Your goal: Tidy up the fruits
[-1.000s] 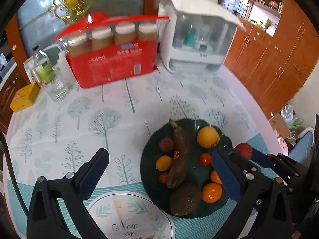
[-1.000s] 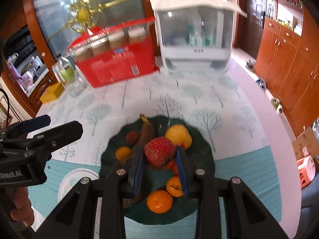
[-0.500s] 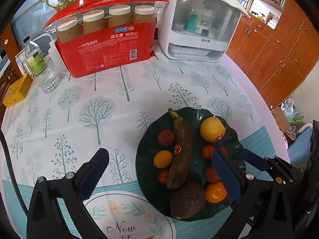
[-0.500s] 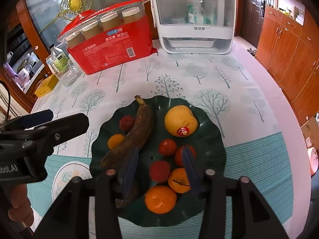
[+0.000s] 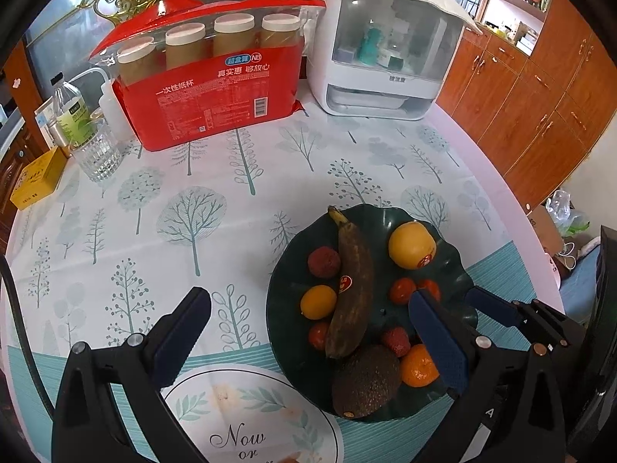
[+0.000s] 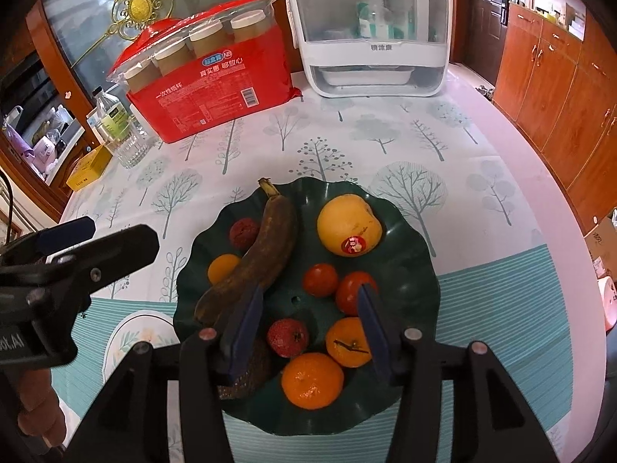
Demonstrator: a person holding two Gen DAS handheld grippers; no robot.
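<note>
A dark green scalloped plate (image 6: 408,289) (image 5: 455,270) holds several fruits: a brown banana (image 6: 262,254) (image 5: 353,289), a yellow orange with a sticker (image 6: 349,225) (image 5: 412,245), a dark avocado (image 5: 364,380), tangerines (image 6: 312,380), small tomatoes (image 6: 320,279) and two red lychees. One red lychee (image 6: 287,337) (image 5: 395,341) lies on the plate between my right gripper's open fingers. My right gripper (image 6: 310,310) is open and empty just above the plate. My left gripper (image 5: 308,320) is wide open and empty, at the plate's left side.
A red pack of paper cups (image 5: 216,81) and a white cabinet appliance (image 5: 380,42) stand at the back. A glass (image 5: 98,150), a bottle (image 5: 71,115) and a yellow box (image 5: 32,177) sit at the far left. A round printed mat (image 5: 246,416) lies near the front edge.
My right gripper lowered the red lychee onto the plate, opened and let it go. The lychee now rests beside the tangerines. Both grippers have drawn back slightly.
</note>
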